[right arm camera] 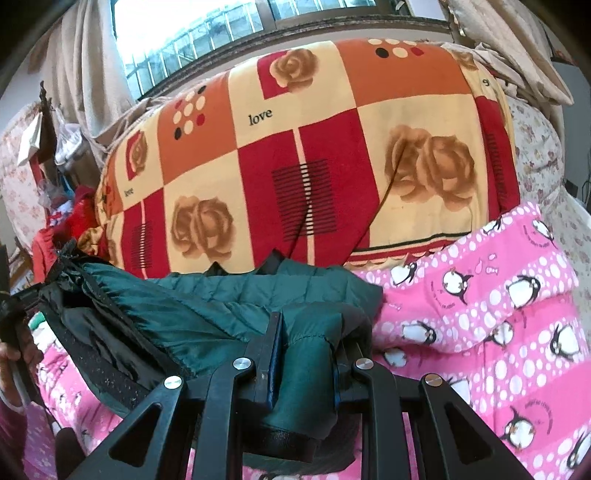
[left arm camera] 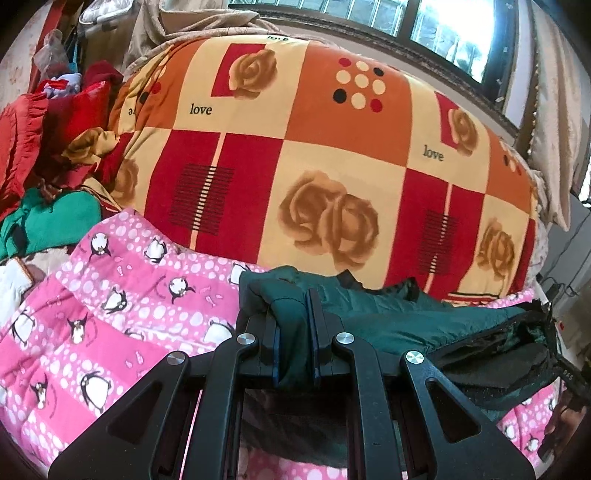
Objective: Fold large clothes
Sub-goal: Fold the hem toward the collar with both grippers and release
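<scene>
A dark green quilted jacket (left arm camera: 391, 314) with a black lining is stretched between my two grippers, held just above a pink penguin-print blanket (left arm camera: 122, 302). My left gripper (left arm camera: 293, 314) is shut on one bunched end of the jacket. In the right wrist view my right gripper (right arm camera: 306, 339) is shut on the other end of the jacket (right arm camera: 221, 306); its black lining (right arm camera: 103, 343) hangs open to the left. The pink blanket (right arm camera: 480, 314) lies under and to the right of it.
A big folded quilt (left arm camera: 295, 166) with red, orange and cream squares and roses stands right behind the jacket, and shows in the right wrist view (right arm camera: 295, 166). Red and green clothes (left arm camera: 44, 166) are piled at left. A window (left arm camera: 443, 29) and curtains are behind.
</scene>
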A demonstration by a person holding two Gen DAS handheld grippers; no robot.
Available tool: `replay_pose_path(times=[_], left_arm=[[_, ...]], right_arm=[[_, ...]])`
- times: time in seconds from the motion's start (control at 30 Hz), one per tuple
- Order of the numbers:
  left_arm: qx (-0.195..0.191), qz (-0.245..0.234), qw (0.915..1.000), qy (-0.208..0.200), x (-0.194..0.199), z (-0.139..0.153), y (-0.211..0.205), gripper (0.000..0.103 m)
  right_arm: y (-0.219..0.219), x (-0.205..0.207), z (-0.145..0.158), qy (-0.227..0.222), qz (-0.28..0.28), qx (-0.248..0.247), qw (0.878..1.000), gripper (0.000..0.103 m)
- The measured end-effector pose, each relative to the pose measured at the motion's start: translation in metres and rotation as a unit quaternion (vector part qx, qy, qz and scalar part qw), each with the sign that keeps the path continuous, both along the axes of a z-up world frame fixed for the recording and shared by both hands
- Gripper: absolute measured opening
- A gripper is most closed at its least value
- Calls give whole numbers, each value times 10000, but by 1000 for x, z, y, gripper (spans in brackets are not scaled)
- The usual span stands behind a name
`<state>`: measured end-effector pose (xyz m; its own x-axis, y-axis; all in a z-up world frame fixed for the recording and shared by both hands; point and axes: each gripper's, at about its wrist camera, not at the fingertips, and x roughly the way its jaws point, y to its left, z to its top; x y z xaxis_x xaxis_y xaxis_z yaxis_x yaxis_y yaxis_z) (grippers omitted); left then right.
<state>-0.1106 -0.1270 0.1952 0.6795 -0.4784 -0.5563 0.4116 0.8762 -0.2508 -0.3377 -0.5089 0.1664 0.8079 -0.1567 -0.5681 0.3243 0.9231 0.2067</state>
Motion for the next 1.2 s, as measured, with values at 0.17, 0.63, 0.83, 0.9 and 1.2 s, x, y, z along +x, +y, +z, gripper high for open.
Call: replay_pose_path(times=[0.17,0.63,0.83,0.9,1.2], left_arm=[[179,84,9998,29,24,-8,-16,11],[438,460,9973,370,93,-46,-53,11],[595,573,9949,571,114,-72,-65,11],[617,592,9944,619,119,-82,-68,13],[367,391,9949,857,131,-95,-68,20]], right_arm=[[-14,24,-4,105,-99,9,9999,19],[-51,98,-40,442,-402,241,9979,19],[-63,122,-70,607,-575,487,9953,19],[-66,128,-80,653,-625,523,9945,19],[-78,140,-102,680,-738,848,9913,26]])
